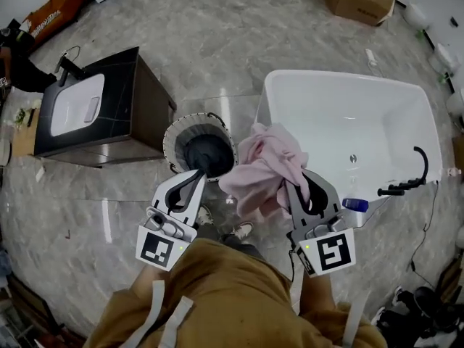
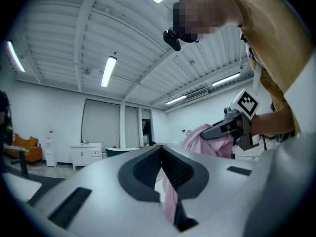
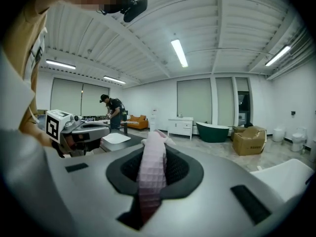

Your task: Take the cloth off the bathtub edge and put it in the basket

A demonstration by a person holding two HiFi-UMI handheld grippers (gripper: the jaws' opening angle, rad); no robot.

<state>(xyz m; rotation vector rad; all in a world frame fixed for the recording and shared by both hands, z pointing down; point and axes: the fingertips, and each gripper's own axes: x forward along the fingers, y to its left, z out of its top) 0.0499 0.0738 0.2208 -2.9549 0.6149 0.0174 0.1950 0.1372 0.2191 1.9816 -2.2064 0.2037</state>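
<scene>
Cloth (image 1: 264, 162), pink and bunched, is held up between the white bathtub (image 1: 348, 80) and the round basket (image 1: 172, 138) (in the head view it overlaps the tub's near corner). The right gripper (image 1: 297, 188) has its jaws clamped on a thick fold of it. The left gripper (image 1: 201, 172), over the basket's mouth, pinches a thin strip of the same cloth.

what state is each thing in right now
pink cloth: bunched, held up in the air
left tongs: shut on a corner of the cloth
right tongs: shut on the cloth
basket: upright, open, cloth not in it
bathtub: no water inside
</scene>
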